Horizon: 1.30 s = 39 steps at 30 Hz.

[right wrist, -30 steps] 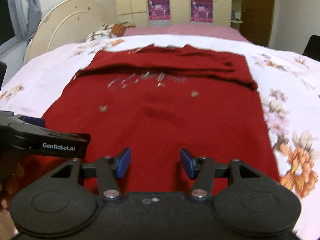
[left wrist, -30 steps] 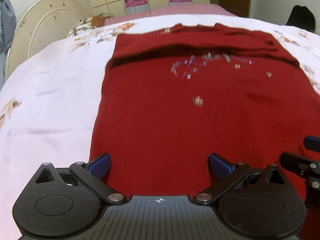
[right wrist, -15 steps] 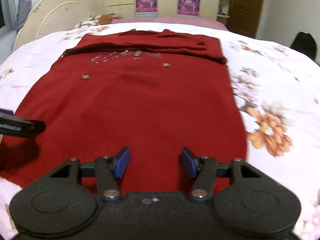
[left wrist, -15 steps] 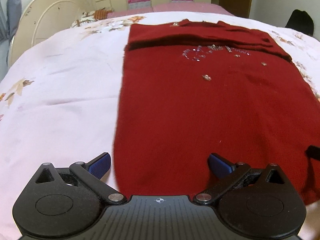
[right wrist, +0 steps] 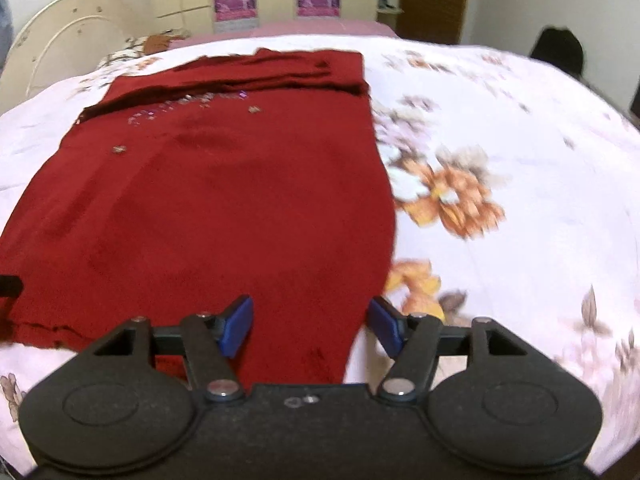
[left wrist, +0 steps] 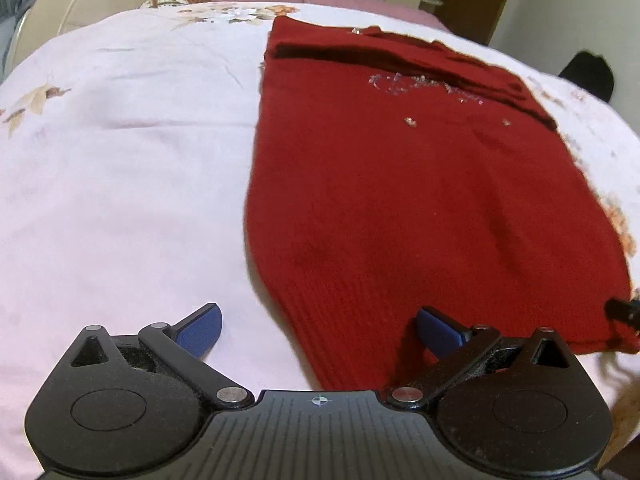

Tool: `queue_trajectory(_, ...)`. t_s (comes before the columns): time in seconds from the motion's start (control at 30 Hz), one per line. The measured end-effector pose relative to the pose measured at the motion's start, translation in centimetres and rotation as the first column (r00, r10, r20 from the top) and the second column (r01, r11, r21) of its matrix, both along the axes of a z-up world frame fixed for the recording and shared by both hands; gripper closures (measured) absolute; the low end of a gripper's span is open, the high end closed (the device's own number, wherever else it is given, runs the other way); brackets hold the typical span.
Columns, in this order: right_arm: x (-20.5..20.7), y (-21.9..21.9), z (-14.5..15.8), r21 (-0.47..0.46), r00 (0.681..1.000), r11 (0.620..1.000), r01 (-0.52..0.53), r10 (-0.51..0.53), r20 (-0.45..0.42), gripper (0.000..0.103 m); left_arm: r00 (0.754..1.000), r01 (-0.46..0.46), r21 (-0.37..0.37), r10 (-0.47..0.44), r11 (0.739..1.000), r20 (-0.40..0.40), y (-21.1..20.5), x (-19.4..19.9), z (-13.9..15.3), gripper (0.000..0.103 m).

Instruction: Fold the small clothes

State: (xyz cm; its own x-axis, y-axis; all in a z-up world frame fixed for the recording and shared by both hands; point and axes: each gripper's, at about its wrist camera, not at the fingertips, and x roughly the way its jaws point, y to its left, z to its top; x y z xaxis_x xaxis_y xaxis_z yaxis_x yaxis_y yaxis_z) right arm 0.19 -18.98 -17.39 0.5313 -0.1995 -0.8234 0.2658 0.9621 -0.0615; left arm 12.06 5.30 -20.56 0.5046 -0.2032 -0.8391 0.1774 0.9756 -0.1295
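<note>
- Under both our tongs spreads a pale floral bedsheet [left wrist: 120,168].
- The red sweater [left wrist: 420,208] lies flat on it, ahead of both tongs, sleeves folded across its far end.
- Our left gripper [left wrist: 318,330] straddles the sweater's near left corner, jaws wide but closing, pads not pressing.
- Our right gripper [right wrist: 310,326] straddles the near right edge, jaws opening, cloth between them ungripped.
</note>
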Motion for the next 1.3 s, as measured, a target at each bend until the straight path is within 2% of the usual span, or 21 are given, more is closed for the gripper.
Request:
queue_trajectory(0.1, -0.6, -0.2, -0.3, 0.042, 1.000, 0.999, 0.028, -0.028, -0.007, 0.042, 1.000, 0.002, -0.029, -0.002, 1.000, 0.017, 0.1, -0.6, 0.3, 0.025)
queue_trajectory(0.2, -1.0, -0.2, -0.3, 0.082, 0.999, 0.996, 0.041, -0.041, -0.008, 0.050, 1.000, 0.004, -0.060, -0.003, 0.998, 0.014, 0.4, -0.8, 0.5, 0.043)
queue_trajectory(0.23, -1.1, -0.1, -0.2, 0.088, 0.999, 0.995, 0.041, -0.041, -0.009, 0.055, 1.000, 0.007, -0.069, -0.006, 0.998, 0.011, 0.5, -0.8, 0.6, 0.050)
queue_trajectory(0.33, -1.3, -0.1, -0.1, 0.114, 0.999, 0.992, 0.046, -0.046, -0.008, 0.068, 1.000, 0.014, -0.082, -0.014, 0.996, 0.010, 0.7, -0.7, 0.6, 0.058)
queue_trajectory(0.37, -1.3, -0.1, -0.2, 0.119, 0.999, 0.992, 0.049, -0.048, -0.008, 0.069, 1.000, 0.016, -0.083, -0.015, 0.996, 0.012, 0.7, -0.7, 0.6, 0.060)
queue_trajectory(0.4, -1.3, -0.1, -0.1, 0.125, 0.999, 0.991, 0.053, -0.052, -0.008, 0.073, 1.000, 0.023, -0.078, -0.021, 0.997, 0.016, 0.6, -0.6, 0.5, 0.065)
queue_trajectory(0.43, -1.3, -0.1, -0.1, 0.133, 0.999, 0.990, 0.052, -0.052, -0.009, 0.082, 0.999, 0.029, -0.073, -0.027, 0.997, 0.020, 0.5, -0.7, 0.5, 0.070)
queue_trajectory(0.5, -1.2, 0.1, -0.1, 0.141, 0.999, 0.989, 0.047, -0.046, -0.008, 0.090, 0.999, 0.037, -0.063, -0.035, 0.997, 0.021, 0.3, -0.5, 0.5, 0.071)
queue_trajectory(0.67, -1.1, 0.3, -0.1, 0.137, 0.998, 0.989, 0.058, -0.058, -0.002, 0.092, 0.999, 0.045, -0.051, -0.043, 0.998, 0.030, 0.0, -0.4, 0.6, 0.071)
queue_trajectory(0.77, -1.2, 0.5, -0.2, 0.125, 0.998, 0.991, 0.056, -0.056, -0.003, 0.090, 0.998, 0.048, -0.057, -0.046, 0.997, 0.030, -0.1, -0.4, 0.6, 0.071)
queue_trajectory(0.9, -0.8, 0.8, -0.2, 0.121, 0.998, 0.991, 0.055, -0.053, -0.013, 0.080, 0.997, 0.063, -0.052, -0.062, 0.997, 0.035, -0.1, -0.3, 0.7, 0.071)
queue_trajectory(0.97, -0.7, 1.0, -0.2, 0.119, 0.998, 0.991, 0.058, -0.057, -0.014, 0.083, 0.997, 0.070, -0.058, -0.068, 0.996, 0.038, -0.1, -0.3, 0.8, 0.071)
queue_trajectory(1.03, -0.6, 1.0, -0.2, 0.118, 0.998, 0.991, 0.061, -0.060, -0.012, 0.091, 0.997, 0.076, -0.064, -0.073, 0.995, 0.039, -0.1, -0.1, 0.8, 0.096)
queue_trajectory(1.1, -0.7, 0.9, 0.1, 0.128, 0.998, 0.990, 0.061, -0.062, -0.001, 0.095, 0.996, 0.086, -0.071, -0.084, 0.994, 0.041, -0.2, 0.1, 1.0, 0.097)
queue_trajectory(1.3, -0.4, 0.4, 1.3, 0.166, 0.998, 0.985, 0.050, -0.057, 0.037, 0.096, 0.991, 0.119, -0.109, -0.111, 0.987, 0.078, -0.2, 0.9, 2.2, 0.097)
